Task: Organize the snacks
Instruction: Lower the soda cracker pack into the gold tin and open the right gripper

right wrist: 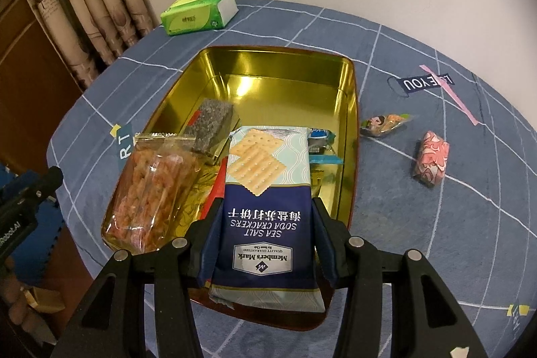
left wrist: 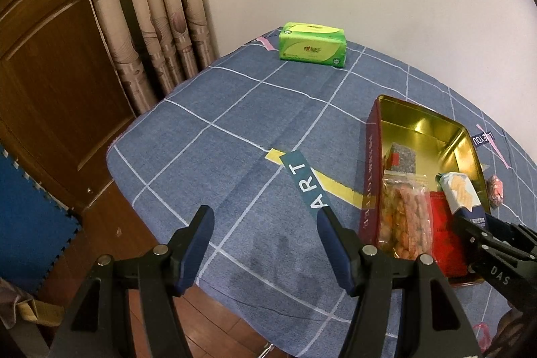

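Blue "Member's Mark" cracker pack [right wrist: 266, 207] in right gripper [right wrist: 266, 217]

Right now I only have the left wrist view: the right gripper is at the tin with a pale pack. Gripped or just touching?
Observer: Gripped. The right gripper has both pads on the sides of the cracker pack, labelled sea salt soda crackers, over the near end of the tin.
Operator: Anything in the tin hidden behind that pack?
Observer: Yes, blue-wrapped snacks lie in the tin at the pack's right edge.
Operator: Any snacks outside besides the pink packet?
Observer: One more: a small cartoon-print packet on the cloth just right of the tin, apart from the pink one.
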The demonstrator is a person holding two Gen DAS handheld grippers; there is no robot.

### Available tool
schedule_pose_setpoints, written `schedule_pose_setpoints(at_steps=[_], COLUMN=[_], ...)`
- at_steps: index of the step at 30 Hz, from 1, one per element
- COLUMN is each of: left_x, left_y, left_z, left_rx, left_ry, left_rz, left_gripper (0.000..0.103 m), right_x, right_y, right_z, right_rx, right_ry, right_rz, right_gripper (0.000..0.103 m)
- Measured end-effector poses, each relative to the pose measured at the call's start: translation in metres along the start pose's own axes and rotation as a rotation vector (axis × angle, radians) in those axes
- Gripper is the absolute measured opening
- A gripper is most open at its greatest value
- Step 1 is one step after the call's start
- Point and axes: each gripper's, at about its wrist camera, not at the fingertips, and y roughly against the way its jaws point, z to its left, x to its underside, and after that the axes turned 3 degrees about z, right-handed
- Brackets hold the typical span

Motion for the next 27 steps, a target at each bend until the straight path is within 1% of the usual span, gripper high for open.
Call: schedule_pose_setpoints(at_steps=[14, 17, 21, 24, 27], left_x=[0.002, 0.002, 0.002, 0.002, 0.002], left_y=[-0.002, -0.002, -0.001, -0.001, -0.001], left_z=[0.001, 0.001, 0.000, 0.000, -0.001], left_rx=[-0.001, -0.002, -0.004, -0.003, -0.005], left_ry=[0.000, -0.005, -0.006, -0.007, -0.008], left_rz=[0.010, 0.011, 0.011, 0.012, 0.010], left_gripper=[0.065, 0.065, 0.065, 0.065, 0.065], right_x=[0.001, 0.000, 0.000, -0.002, -0.003], right_y=[-0.006, -0.006, -0.003, 0.000, 0.005], right_z=[0.004, 0.005, 0.008, 0.008, 0.007], right_rx=[0.008, 0.000, 0.006, -0.003, -0.015], right_ry=[0.007, 0.014, 0.033, 0.037, 0.041], right_rz=[0.016, 0.019, 0.006, -0.007, -0.013], right_gripper=[0.047, 0.049, 0.050, 0.055, 0.055])
